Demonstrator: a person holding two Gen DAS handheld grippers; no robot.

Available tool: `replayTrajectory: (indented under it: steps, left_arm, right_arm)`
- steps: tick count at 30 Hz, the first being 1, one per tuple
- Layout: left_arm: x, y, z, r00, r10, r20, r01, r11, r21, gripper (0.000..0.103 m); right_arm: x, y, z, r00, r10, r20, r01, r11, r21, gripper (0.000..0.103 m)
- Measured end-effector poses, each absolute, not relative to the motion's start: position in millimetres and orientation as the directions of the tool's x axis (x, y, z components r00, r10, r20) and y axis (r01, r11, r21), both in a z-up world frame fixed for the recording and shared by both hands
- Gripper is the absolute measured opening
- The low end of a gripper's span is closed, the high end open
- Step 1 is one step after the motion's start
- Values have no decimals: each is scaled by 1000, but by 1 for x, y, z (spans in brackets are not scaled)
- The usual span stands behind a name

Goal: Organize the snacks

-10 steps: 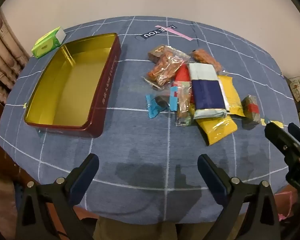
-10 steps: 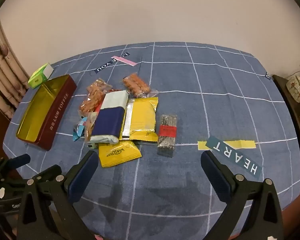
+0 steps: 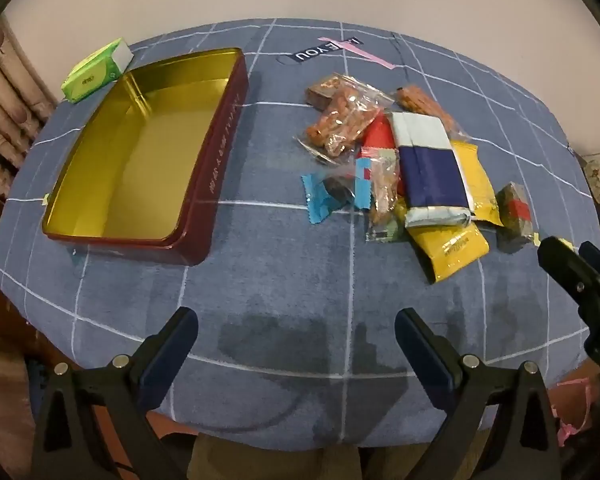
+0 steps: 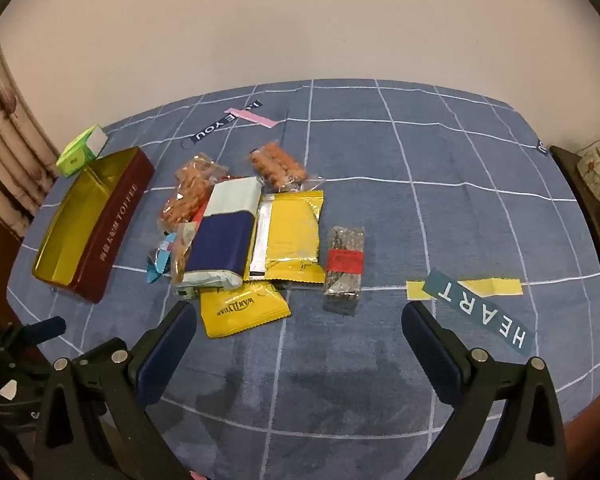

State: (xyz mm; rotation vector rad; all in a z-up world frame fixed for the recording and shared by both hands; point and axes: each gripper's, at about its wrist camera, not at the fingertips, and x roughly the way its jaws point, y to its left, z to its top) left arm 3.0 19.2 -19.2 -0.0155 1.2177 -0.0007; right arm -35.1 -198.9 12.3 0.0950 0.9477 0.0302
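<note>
A pile of snack packets lies on the blue checked tablecloth (image 3: 284, 272): a navy and pale blue pack (image 4: 224, 236), two yellow packs (image 4: 294, 232) (image 4: 242, 308), clear bags of orange snacks (image 4: 190, 194), a small blue-wrapped sweet (image 3: 320, 198) and a dark bar with a red band (image 4: 345, 268). An open dark red tin (image 3: 132, 160), gold inside and with nothing in it, stands to the left of the pile. My left gripper (image 3: 296, 340) is open above the cloth's near edge. My right gripper (image 4: 300, 328) is open, near side of the bar, gripping nothing.
A green and white box (image 3: 96, 70) sits behind the tin. Lettered strips lie on the cloth: one at the back (image 4: 230, 124), one reading HEART (image 4: 480, 308) at the right. A beige wall rises behind the table. Shelves with clutter (image 4: 596, 172) stand at the right.
</note>
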Motion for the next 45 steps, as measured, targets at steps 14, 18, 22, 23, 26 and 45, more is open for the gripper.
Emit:
replayTrajectory:
  steps: [14, 18, 22, 23, 26, 45]
  left_arm:
    - [-1, 27, -23, 376, -37, -926, -28, 998, -51, 101]
    - [0, 33, -22, 370, -20, -929, -50, 998, -42, 101]
    - [2, 43, -21, 370, -13, -929, -79, 996, -45, 101]
    - [3, 45, -22, 366, -2, -930, -85, 996, -36, 101]
    - [6, 50, -25, 355, -3, -935, -85, 996, -36, 101]
    - [7, 40, -26, 358, 22, -933, -68, 998, -3, 101]
  right_arm:
    - [-36, -202, 7, 611, 39, -791, 31, 997, 74, 102]
    - [-36, -208, 5, 608, 40, -793, 51, 995, 89, 102]
    - [-37, -212, 6, 609, 34, -792, 52, 995, 82, 102]
    - [-37, -211, 6, 606, 32, -795, 47, 996, 76, 102]
    - [-37, -211, 4, 600, 18, -800, 47, 997, 58, 102]
    - [-33, -213, -5, 571, 15, -821, 57, 997, 57, 101]
